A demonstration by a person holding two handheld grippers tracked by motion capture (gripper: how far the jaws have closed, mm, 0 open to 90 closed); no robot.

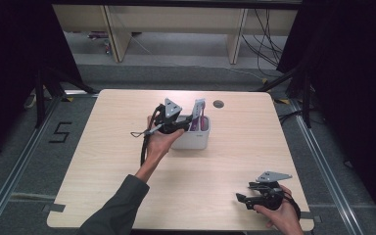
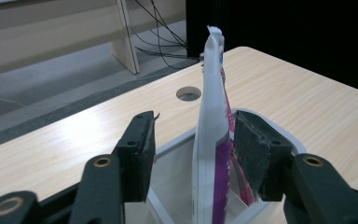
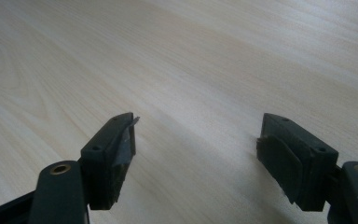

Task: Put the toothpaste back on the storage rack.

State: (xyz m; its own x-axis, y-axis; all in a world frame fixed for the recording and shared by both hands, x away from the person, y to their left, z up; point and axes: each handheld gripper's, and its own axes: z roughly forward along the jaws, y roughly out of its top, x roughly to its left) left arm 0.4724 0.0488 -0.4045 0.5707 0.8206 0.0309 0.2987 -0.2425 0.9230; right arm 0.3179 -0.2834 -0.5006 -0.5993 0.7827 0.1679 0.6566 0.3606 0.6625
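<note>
One table (image 1: 103, 161); one white bin (image 1: 194, 139); one tube (image 2: 212, 140); two hand-held grippers.

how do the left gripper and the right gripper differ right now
The left gripper sits at the white bin with a white and purple tube between its jaws; the right gripper has bare table between its jaws. The left is mid-table, the right near the front edge. Both are open.

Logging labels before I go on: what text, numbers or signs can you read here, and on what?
"5": black mark on the grey floor left of the table.
White and purple tube standing in the white box: its print is too blurred to read.
</note>
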